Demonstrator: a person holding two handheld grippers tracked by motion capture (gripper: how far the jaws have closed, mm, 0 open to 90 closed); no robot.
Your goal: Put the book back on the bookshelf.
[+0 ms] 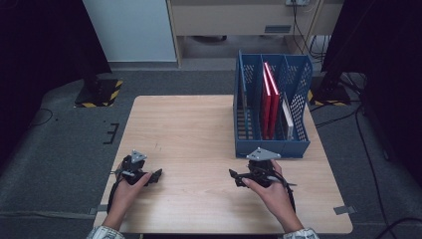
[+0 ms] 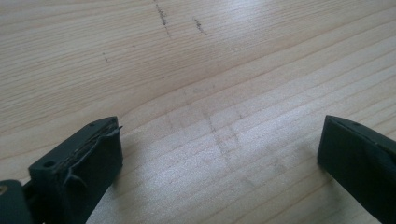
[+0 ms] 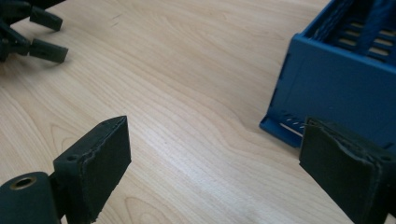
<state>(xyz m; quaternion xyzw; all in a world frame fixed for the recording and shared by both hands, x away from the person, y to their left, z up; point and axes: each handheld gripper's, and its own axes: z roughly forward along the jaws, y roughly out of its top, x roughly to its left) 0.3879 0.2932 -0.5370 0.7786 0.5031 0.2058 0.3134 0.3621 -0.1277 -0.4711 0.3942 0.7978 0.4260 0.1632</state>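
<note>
Grippers rest low on the wooden table (image 1: 199, 124), one in each hand, both near the edge closest to the person. From the table's middle, the left gripper (image 1: 158, 175) sits at about eight o'clock, its jaws pointing toward three o'clock. In the left gripper view its jaws stand wide apart over bare wood, with nothing between them. The right gripper (image 1: 235, 178) lies at about five o'clock, its jaws pointing toward nine o'clock, so the two face each other across a stretch of tabletop and stay well apart. Its jaws are also spread wide and hold nothing. The blue file rack (image 1: 271, 104) stands at about two o'clock on the table, just beyond the right hand (image 1: 268, 191). In the right gripper view, the rack's front corner (image 3: 327, 88) shows close behind one jaw. Two red books (image 1: 269, 99) stand upright in the rack's middle slot, and a white book (image 1: 287, 117) stands in the slot at their right.
</note>
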